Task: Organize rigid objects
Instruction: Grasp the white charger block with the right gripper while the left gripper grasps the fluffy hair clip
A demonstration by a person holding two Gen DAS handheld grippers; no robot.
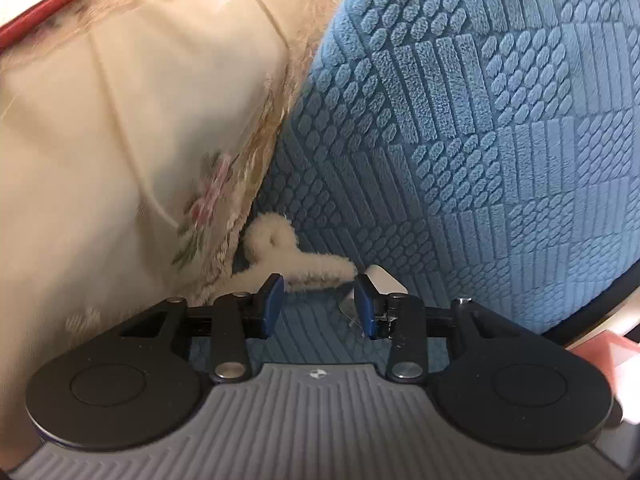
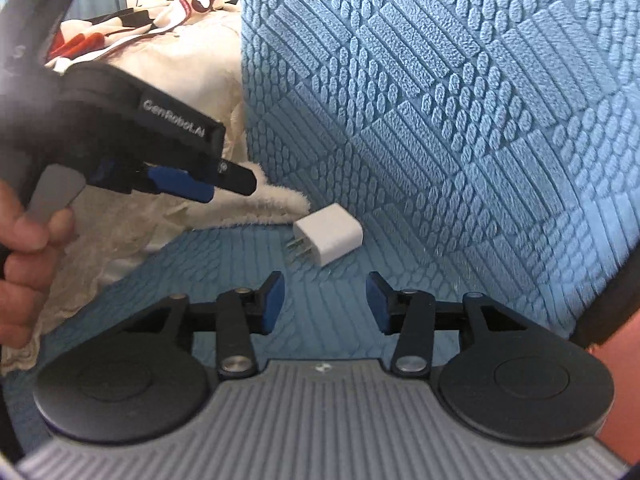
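Observation:
A white plug adapter (image 2: 329,235) with metal prongs lies on the blue textured sofa seat (image 2: 224,264), close to the sofa back. In the left wrist view it (image 1: 385,282) shows partly behind my right finger. A fluffy cream hair claw (image 1: 286,258) lies just left of it, against a cream cushion. My left gripper (image 1: 319,305) is open and empty, low over the seat, its jaws just short of the claw and adapter. My right gripper (image 2: 326,305) is open and empty, a little in front of the adapter. The left gripper (image 2: 188,184) also shows in the right wrist view, over the claw (image 2: 276,204).
A cream floral cushion (image 1: 120,140) fills the left. The blue sofa back (image 1: 480,120) rises right behind the objects. Red, white and black cloth (image 2: 120,28) lies far back on the left. A hand (image 2: 24,248) holds the left gripper.

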